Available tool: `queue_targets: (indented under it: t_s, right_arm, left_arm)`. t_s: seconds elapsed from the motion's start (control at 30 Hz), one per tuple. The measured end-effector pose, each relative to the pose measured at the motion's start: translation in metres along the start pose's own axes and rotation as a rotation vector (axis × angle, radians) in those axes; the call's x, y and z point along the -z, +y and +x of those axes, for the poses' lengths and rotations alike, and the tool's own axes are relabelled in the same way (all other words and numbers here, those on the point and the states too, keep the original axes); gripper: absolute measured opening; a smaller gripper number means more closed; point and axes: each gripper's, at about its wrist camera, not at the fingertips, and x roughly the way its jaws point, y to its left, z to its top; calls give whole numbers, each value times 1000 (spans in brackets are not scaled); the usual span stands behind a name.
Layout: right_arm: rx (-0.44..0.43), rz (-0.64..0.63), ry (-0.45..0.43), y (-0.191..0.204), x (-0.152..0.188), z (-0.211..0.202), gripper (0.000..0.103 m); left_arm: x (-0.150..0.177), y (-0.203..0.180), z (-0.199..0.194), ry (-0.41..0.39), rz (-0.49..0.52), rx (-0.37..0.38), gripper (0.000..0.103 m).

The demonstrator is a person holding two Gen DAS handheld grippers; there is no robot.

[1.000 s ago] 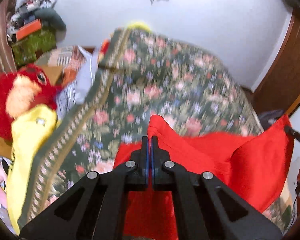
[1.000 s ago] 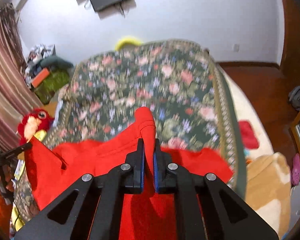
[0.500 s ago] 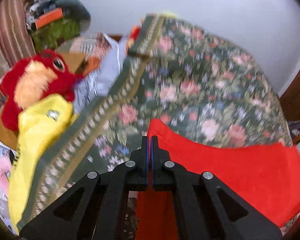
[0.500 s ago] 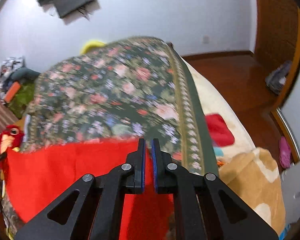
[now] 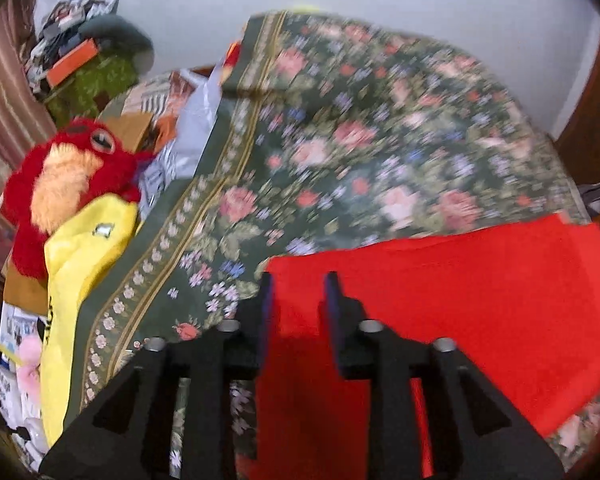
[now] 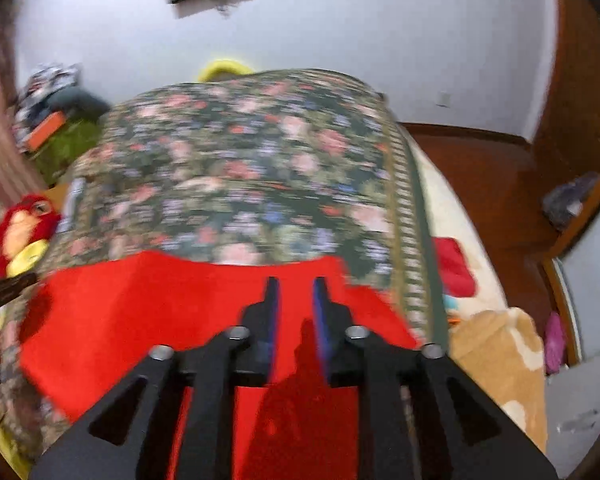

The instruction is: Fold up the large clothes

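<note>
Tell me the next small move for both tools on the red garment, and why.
Probably draw both back and regrasp the garment's side edges for the next fold. The left tool and right tool are open, and the red garment lies spread flat on the floral bedspread.

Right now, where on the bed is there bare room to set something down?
Free: the floral bedspread beyond the red garment, up to the wall. Crowded: its left edge, with the red plush toy, yellow cloth and clutter; also its right edge, with the tan blanket.

Left gripper (image 5: 298,286) agape — red garment (image 5: 480,292) flat
</note>
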Motion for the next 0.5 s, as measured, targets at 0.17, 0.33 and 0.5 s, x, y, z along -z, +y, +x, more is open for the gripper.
queue_targets:
  t_s: [0.17,0.33,0.5]
  right_arm:
    - [-131,-79,26,56,6,-8,56]
    - [-176,-196,139,115,28,10,86]
    - [-112,-316,215,135,56,30,86]
  left_arm:
    - [3,-36,-40,-62,64,103,51]
    - [22,-77,-41,-11,121,186,76]
    - [51,-101,-19,48,154,172,83]
